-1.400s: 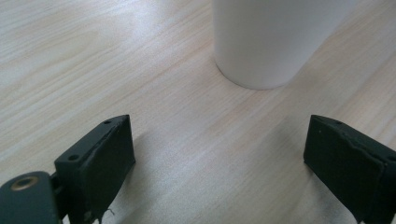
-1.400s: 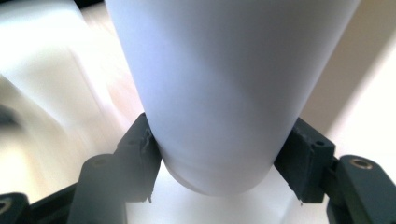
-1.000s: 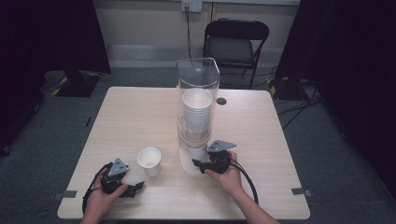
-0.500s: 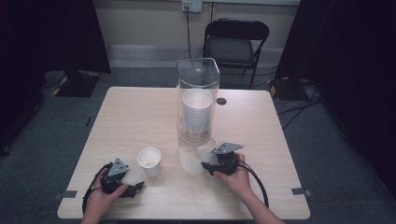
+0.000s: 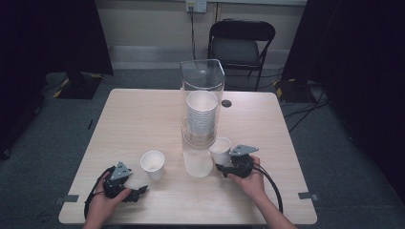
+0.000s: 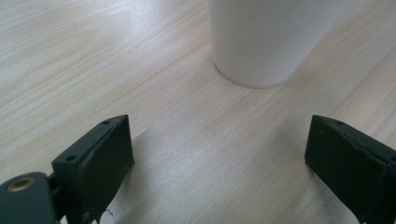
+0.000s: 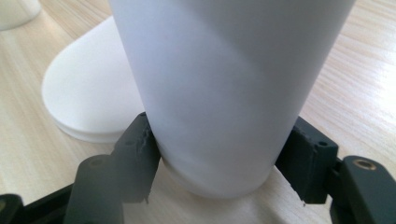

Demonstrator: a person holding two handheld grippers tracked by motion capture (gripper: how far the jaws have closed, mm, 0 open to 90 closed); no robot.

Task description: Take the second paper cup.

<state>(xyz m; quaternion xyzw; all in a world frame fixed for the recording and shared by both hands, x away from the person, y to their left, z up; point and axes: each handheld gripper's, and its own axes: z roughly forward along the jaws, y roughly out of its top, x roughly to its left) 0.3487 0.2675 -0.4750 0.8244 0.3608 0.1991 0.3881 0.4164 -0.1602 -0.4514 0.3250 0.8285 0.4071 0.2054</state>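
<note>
Right gripper pinches a paper cup near its base, just beside the dispenser foot. Left gripper rests spread wide on the table, nothing between its jaws, facing a second cup.

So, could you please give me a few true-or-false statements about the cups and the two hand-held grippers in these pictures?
1. The right hand-held gripper is shut on a white paper cup. True.
2. The left hand-held gripper holds a cup. False: its jaws stand open with bare table between them, and the loose cup stands ahead of them.
3. A stack of cups sits inside the clear dispenser. True.
4. The held cup lies on its side. False: it is upright, beside the dispenser's white base.
5. A folding chair stands beyond the table. True.
</note>
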